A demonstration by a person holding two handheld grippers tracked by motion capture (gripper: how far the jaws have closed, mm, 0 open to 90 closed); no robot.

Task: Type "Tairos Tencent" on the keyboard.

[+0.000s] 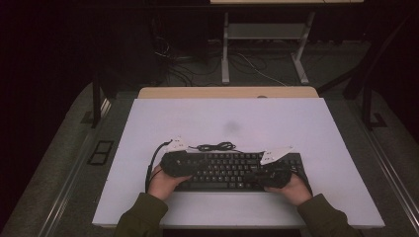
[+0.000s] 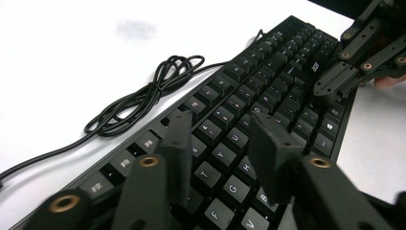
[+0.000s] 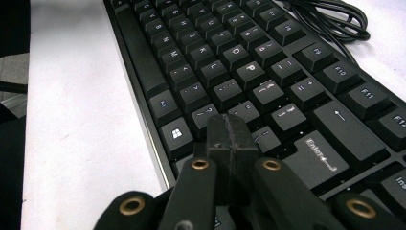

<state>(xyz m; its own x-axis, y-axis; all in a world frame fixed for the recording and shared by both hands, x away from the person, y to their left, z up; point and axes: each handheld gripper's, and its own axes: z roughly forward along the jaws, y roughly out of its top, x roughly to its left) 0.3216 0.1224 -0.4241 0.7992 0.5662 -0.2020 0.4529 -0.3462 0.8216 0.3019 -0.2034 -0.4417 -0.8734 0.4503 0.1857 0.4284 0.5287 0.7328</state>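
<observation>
Over a black full-size keyboard (image 1: 232, 170) lying near the front edge of a white tabletop (image 1: 227, 123): left gripper (image 2: 222, 158), jaws partly apart above the letter keys, apparently gripping nothing; coiled black cable (image 2: 143, 96) behind; right gripper (image 3: 231, 136), jaws pressed together.
</observation>
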